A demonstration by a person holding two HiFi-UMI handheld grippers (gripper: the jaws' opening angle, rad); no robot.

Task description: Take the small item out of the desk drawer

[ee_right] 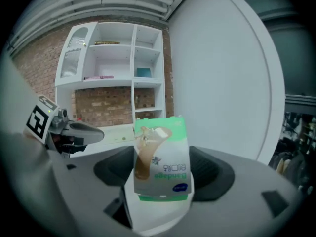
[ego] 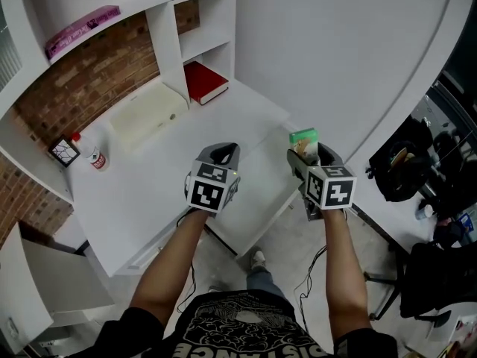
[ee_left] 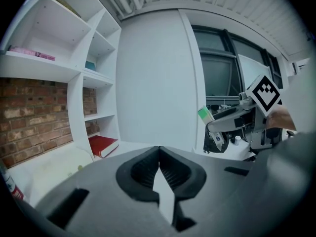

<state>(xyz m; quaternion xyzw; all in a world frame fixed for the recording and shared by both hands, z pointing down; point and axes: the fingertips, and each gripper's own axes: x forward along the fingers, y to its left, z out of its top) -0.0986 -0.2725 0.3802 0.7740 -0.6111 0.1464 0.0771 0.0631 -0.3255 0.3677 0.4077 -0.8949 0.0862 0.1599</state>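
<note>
My right gripper (ego: 306,149) is shut on a small green and white bandage box (ee_right: 161,158), held up in the air off the desk's right front corner. The box (ego: 304,139) shows its green top in the head view and sticks up from the jaws in the left gripper view (ee_left: 205,114). My left gripper (ego: 220,155) hovers over the front part of the white desk (ego: 149,192), its jaws closed together with nothing between them (ee_left: 159,152). The two grippers are side by side, a hand's width apart. No open drawer is visible.
A red book (ego: 204,82) lies in a low shelf cubby at the back. A cream plastic box (ego: 146,115) and a small bottle with a red cap (ego: 95,155) stand on the desk by the brick wall. A curved white wall (ego: 350,58) rises to the right, with an office chair (ego: 417,170) beyond it.
</note>
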